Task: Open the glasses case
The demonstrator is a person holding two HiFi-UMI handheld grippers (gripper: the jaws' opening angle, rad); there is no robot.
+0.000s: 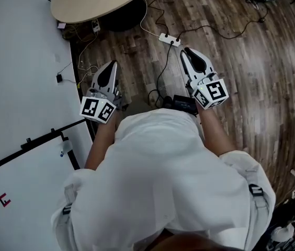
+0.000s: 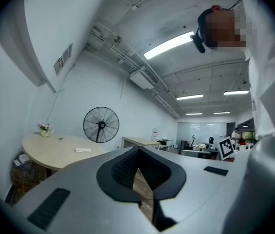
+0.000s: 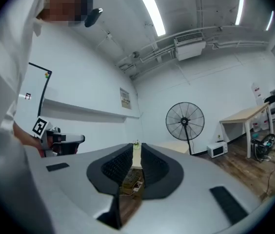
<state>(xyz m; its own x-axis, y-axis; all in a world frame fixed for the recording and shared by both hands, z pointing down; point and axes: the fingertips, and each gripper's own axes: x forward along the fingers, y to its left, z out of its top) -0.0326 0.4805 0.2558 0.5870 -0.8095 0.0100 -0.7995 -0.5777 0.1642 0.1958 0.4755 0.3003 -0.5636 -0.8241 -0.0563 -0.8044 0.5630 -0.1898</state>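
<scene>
Ribbed-padded left tongs (image 1: 113, 63) and right tongs (image 1: 185, 50) hover above wood-plank floor (image 1: 236, 56).

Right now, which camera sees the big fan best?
The right gripper view: the fan stands clear against the wall, head and pole both showing. The left gripper view shows mainly its head; its foot is hidden. The head view looks down at the floor and misses it.

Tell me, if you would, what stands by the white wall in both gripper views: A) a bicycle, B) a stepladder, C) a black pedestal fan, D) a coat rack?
C: a black pedestal fan with a round wire cage stands in front of the wall in the left gripper view, and the right gripper view shows it too.
</scene>
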